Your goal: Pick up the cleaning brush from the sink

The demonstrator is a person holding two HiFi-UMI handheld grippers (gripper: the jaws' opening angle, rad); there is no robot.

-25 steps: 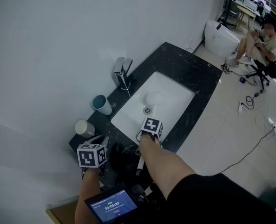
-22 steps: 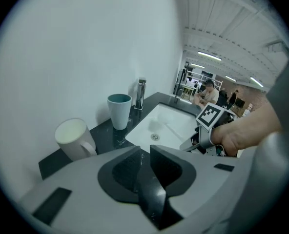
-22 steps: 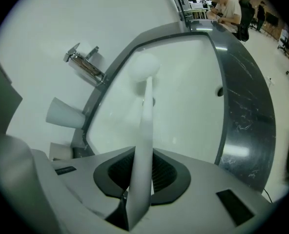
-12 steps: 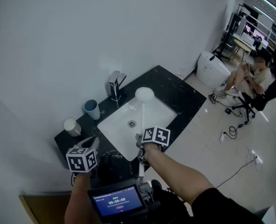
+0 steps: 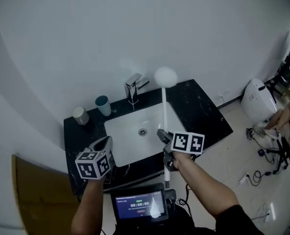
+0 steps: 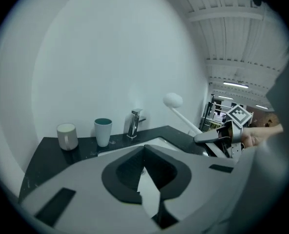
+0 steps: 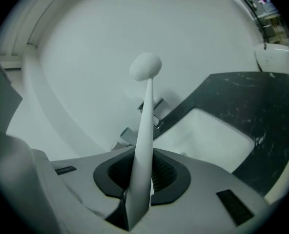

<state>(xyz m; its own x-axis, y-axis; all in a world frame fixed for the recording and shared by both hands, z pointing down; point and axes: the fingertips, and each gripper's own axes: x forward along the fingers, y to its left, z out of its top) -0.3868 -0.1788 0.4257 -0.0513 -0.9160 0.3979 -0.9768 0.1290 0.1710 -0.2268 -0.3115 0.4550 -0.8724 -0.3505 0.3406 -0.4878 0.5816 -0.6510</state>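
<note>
The cleaning brush point(image 5: 165, 77) is white, with a round head and a long thin handle. It is held upright above the white sink point(image 5: 127, 140), its head higher than the tap point(image 5: 134, 88). My right gripper point(image 5: 165, 142) is shut on the lower part of the handle. In the right gripper view the handle point(image 7: 144, 140) runs up from between the dark pads to the brush head point(image 7: 145, 66). My left gripper point(image 5: 104, 144) hovers over the front left corner of the counter, its jaws shut with nothing in them. The left gripper view shows the brush point(image 6: 173, 100) and my right gripper point(image 6: 209, 138) off to its right.
On the black counter point(image 5: 206, 112), left of the tap, stand a white mug point(image 5: 80, 115) and a teal cup point(image 5: 103, 105). A lit screen point(image 5: 138, 204) sits below the counter's front edge. A white toilet point(image 5: 259, 101) and cables lie on the floor at right.
My right gripper has lifted the brush out of the basin and swung its head upward. Both grippers have risen, and the view has shifted so the counter sits squarer.
</note>
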